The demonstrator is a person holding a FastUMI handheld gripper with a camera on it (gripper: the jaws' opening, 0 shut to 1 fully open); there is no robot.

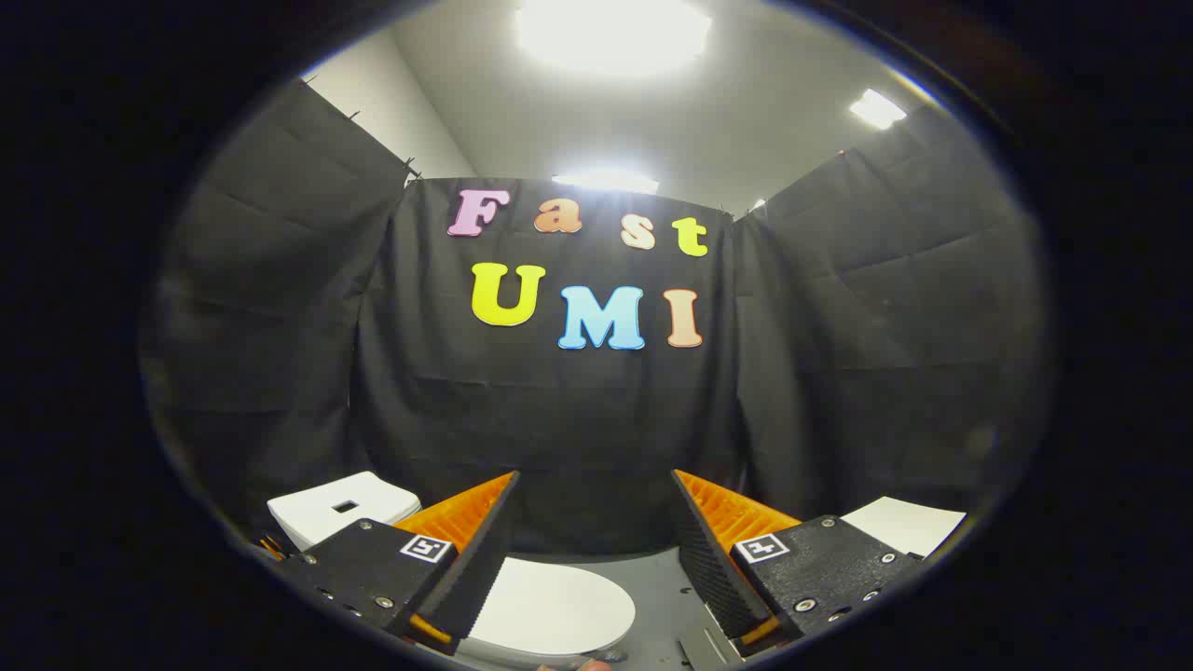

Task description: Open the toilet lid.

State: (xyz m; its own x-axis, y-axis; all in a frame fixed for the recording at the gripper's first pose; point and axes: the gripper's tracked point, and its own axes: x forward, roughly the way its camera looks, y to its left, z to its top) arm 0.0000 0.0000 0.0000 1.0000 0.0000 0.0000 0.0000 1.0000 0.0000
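Note:
The white toilet lid (550, 606) lies flat and closed, low down between and below my fingers. Its white tank (340, 508) stands behind my left finger, with a dark square button on top. My gripper (594, 480) is open, held high above the lid and pointing at the booth's back wall. Nothing is between the fingers. The left finger (471, 536) hides the lid's left part.
Black cloth walls close the booth on three sides. A white flat object (909, 524) sits beyond my right finger. Grey floor (652, 582) shows right of the lid. Bright ceiling lights (610, 33) are overhead.

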